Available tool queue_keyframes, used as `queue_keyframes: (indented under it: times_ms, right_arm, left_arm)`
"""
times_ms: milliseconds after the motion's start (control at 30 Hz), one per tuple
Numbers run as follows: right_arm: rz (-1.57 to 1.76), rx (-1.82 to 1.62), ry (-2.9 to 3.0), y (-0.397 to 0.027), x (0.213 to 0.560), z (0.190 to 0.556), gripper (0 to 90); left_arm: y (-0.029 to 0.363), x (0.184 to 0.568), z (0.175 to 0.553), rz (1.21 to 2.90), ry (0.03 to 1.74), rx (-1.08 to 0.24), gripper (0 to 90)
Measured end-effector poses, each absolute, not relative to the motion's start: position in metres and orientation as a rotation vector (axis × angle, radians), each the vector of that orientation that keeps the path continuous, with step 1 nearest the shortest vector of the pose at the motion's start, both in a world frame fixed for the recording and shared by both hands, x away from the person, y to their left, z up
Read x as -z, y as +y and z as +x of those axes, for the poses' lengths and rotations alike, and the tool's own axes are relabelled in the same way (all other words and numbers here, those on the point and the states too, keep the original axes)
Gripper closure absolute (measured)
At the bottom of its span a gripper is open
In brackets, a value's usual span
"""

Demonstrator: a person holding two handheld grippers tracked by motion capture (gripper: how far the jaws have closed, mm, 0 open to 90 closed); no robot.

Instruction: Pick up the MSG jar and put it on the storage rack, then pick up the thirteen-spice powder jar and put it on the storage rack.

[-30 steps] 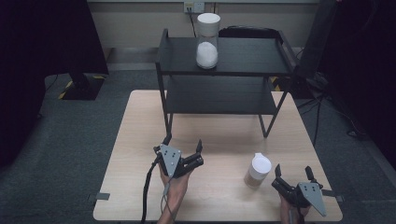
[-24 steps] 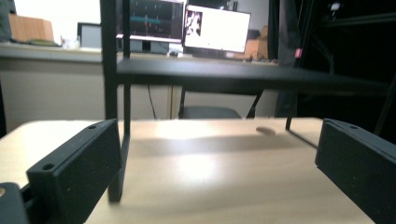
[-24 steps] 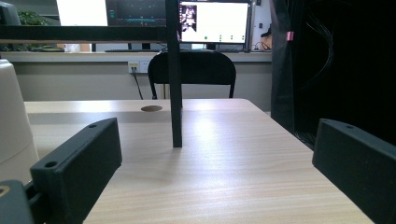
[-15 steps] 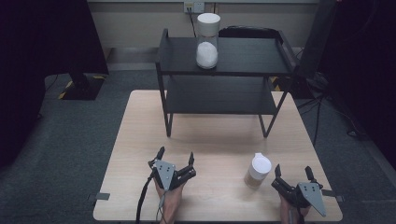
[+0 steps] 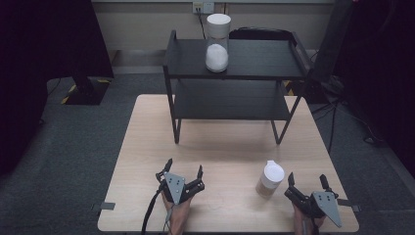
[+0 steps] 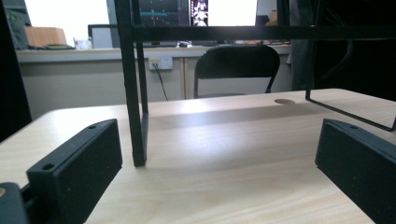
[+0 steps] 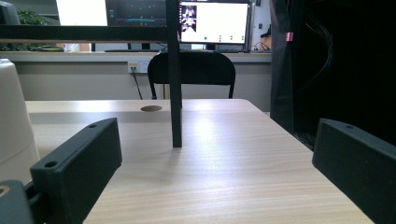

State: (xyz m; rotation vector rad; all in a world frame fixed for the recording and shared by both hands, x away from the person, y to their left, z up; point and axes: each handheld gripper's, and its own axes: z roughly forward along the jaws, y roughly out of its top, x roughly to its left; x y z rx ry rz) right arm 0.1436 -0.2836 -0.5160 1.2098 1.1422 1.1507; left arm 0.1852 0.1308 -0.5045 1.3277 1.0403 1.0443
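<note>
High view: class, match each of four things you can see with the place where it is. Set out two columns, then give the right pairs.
1. tall jar
2. small jar
3. left gripper
4. right gripper

A. near edge of the table, right corner
B. top of the black shelf
C. near edge of the table, left of middle
D. on the table, just left of the right gripper

Pairs: 1-B, 2-D, 3-C, 4-A

The black two-jaw left gripper [image 5: 185, 172] has drawn back toward the person's edge of the pale wooden table [image 5: 147, 132], away from the black metal two-tier shelf rack [image 5: 235, 100]. It has also turned from a sideways tilt to point squarely ahead, its jaws standing wide apart over bare wood.
</note>
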Motion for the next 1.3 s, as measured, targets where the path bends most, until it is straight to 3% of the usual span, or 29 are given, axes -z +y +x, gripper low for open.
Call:
queue_keyframes:
  times_ms: [1300]
  right_arm:
    - [1.213,-1.144,1.140,-0.282,0.516,0.144,0.0]
  left_arm:
    - [0.128,0.518,0.183,1.272,1.061,-1.080,0.1]
